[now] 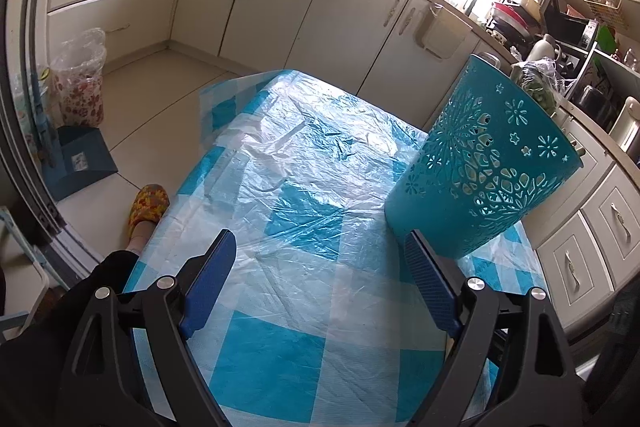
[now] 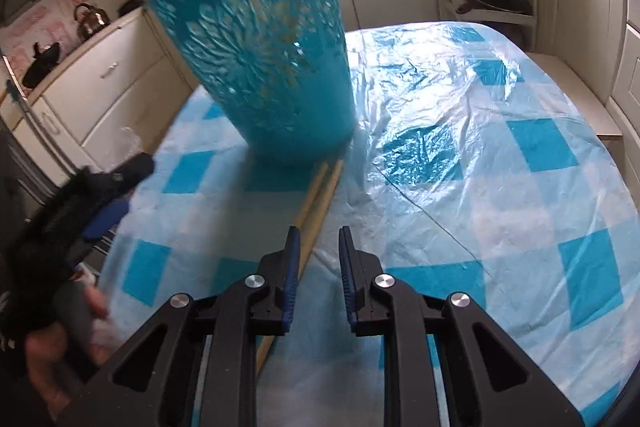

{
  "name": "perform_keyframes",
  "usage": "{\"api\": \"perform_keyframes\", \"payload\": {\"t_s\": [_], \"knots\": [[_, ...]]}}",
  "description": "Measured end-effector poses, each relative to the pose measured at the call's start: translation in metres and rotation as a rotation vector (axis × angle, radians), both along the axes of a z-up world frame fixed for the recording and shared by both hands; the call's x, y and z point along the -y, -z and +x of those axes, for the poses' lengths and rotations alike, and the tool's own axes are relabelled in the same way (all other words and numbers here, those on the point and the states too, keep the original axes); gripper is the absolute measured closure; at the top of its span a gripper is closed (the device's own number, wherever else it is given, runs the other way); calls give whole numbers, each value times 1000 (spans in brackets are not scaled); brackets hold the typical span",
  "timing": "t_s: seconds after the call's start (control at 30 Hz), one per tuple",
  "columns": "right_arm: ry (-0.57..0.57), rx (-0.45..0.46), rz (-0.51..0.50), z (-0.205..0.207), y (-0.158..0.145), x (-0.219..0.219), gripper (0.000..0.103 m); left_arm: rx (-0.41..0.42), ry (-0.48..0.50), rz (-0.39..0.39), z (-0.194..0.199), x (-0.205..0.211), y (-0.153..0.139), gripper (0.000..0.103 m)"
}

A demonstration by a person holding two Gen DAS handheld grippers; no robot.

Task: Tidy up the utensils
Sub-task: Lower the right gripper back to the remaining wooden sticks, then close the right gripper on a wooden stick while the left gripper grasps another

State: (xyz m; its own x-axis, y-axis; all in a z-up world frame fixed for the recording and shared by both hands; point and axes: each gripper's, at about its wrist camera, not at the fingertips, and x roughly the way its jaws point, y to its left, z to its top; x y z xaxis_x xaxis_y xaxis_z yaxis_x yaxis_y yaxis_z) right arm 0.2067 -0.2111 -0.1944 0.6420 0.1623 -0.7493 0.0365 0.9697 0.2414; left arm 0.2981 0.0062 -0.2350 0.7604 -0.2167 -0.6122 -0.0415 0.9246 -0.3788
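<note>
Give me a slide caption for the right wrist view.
Open right tool above wooden sticks beside a teal cutout basket on the checkered table.

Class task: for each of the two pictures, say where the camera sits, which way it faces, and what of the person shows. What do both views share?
Left wrist: on the left hand-held gripper, facing across the table toward cabinets and window; a slippered foot shows.
Right wrist: on the right hand-held gripper, facing along wooden sticks; the person's left hand shows.
Shared: the teal basket and checked tablecloth.
</note>
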Motion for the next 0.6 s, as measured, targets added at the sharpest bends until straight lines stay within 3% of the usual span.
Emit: {"api": "perform_keyframes", "payload": {"t_s": [0.2,0.3,0.53,0.6], "knots": [[-22,-11,-108,6,4,-13,84,1,5,-4,0,1,1,21],[-68,-15,-176,0,4,-19,90,0,6,-5,0,1,1,21],[-121,-59,-194,-23,3,7,92,0,9,-3,1,2,1,21],[-102,-62,-179,-27,3,14,85,-2,10,1,1,3,1,21]]}}
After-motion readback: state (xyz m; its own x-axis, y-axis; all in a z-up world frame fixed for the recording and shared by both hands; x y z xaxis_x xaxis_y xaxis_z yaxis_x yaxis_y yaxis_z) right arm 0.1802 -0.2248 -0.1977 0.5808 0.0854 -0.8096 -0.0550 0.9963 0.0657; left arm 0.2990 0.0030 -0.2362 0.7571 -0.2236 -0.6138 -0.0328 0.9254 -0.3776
